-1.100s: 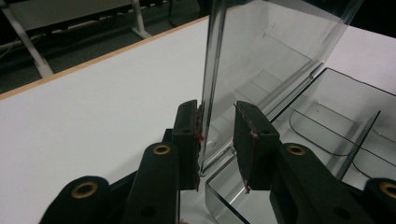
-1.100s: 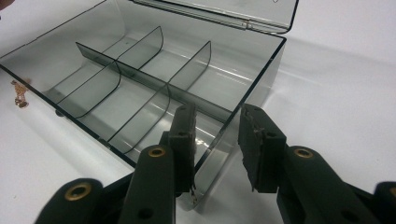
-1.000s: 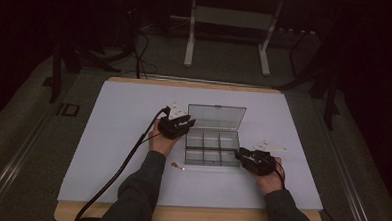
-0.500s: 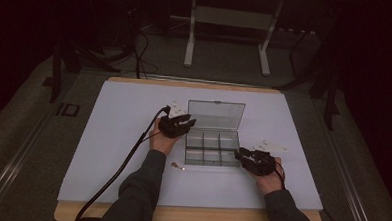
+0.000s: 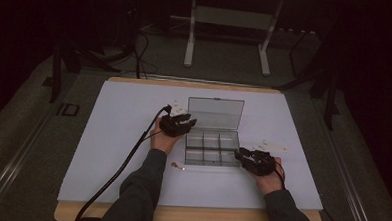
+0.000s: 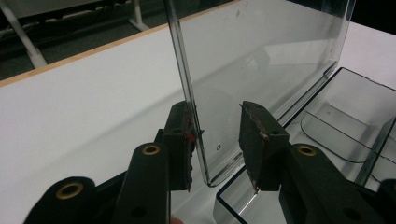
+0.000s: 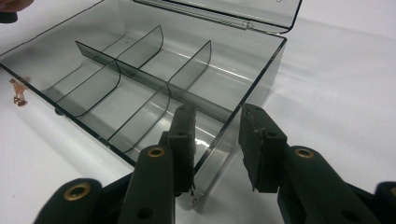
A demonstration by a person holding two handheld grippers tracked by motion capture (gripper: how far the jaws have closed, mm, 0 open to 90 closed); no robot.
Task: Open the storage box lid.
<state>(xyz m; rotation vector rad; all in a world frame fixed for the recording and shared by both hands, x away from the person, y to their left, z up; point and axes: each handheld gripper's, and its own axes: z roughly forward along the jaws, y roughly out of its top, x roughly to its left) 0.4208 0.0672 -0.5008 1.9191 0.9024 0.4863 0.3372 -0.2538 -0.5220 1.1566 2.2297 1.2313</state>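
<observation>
So you've got the clear smoky-grey plastic organiser box (image 5: 211,149) with six compartments sitting on the white table (image 5: 113,137), and everything's happening right at it. Its transparent hinged lid (image 5: 215,113) is standing up at the box's far edge.

Your left gripper (image 6: 217,128) is at the lid's left edge, jaws a moderate way apart with the lid's side edge between them. The left jaw looks right up against the plastic, the right jaw is clear of it, so it's not clamped.

Your right gripper (image 7: 217,128) is at the box's near right corner. Jaws are parted here too, straddling the box's side wall: one jaw inside over the corner compartment, the other outside. Not pinching anything as far as I can see.

There's a small copper-coloured metal bit (image 5: 175,165) lying on the table just off the box's near left corner.
</observation>
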